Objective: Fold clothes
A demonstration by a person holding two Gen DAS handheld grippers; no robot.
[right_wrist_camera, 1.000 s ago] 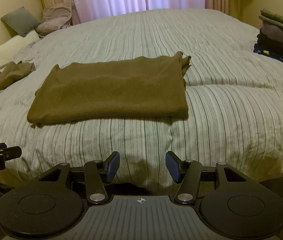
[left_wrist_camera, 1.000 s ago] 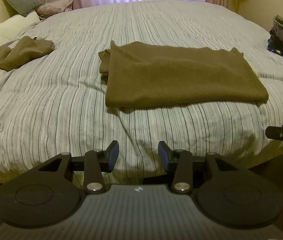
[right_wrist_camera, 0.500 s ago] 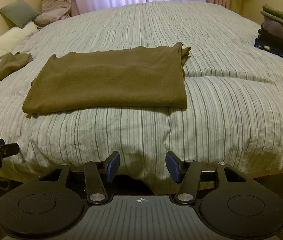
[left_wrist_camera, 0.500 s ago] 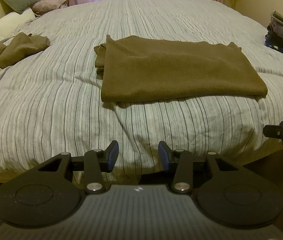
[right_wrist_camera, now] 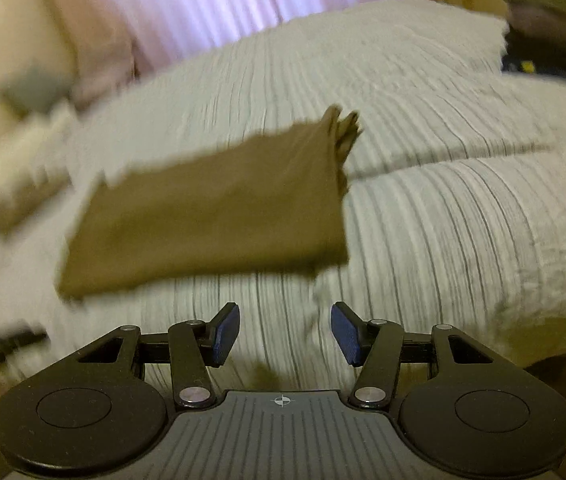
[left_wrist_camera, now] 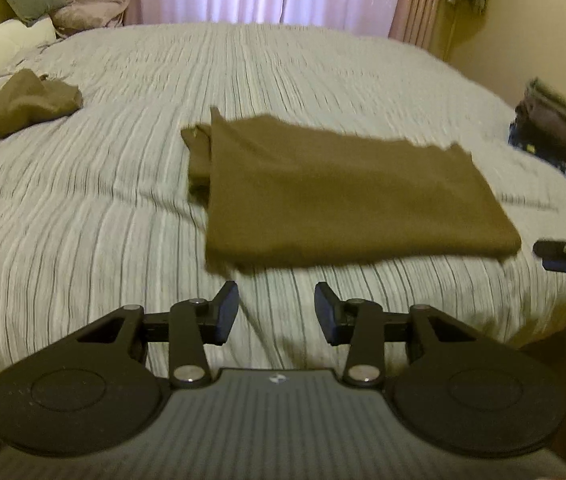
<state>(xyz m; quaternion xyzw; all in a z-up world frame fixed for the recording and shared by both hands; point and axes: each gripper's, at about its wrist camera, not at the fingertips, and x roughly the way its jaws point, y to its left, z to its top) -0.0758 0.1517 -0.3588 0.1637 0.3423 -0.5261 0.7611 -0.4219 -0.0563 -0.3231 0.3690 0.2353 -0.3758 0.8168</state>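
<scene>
A folded olive-brown knit garment (left_wrist_camera: 347,196) lies flat on the grey-and-white striped bed cover (left_wrist_camera: 83,240), its near edge just ahead of both pairs of tongs. The left tongs (left_wrist_camera: 277,312) stand apart with nothing between them — their jaws have just been closing a little. The right tongs (right_wrist_camera: 285,334) are also parted and empty, over bare cover. A crumpled olive-brown cloth (left_wrist_camera: 19,104) sits well apart at the far left; a stack of folded dark clothes (left_wrist_camera: 555,140) rests at the bed's right edge.
</scene>
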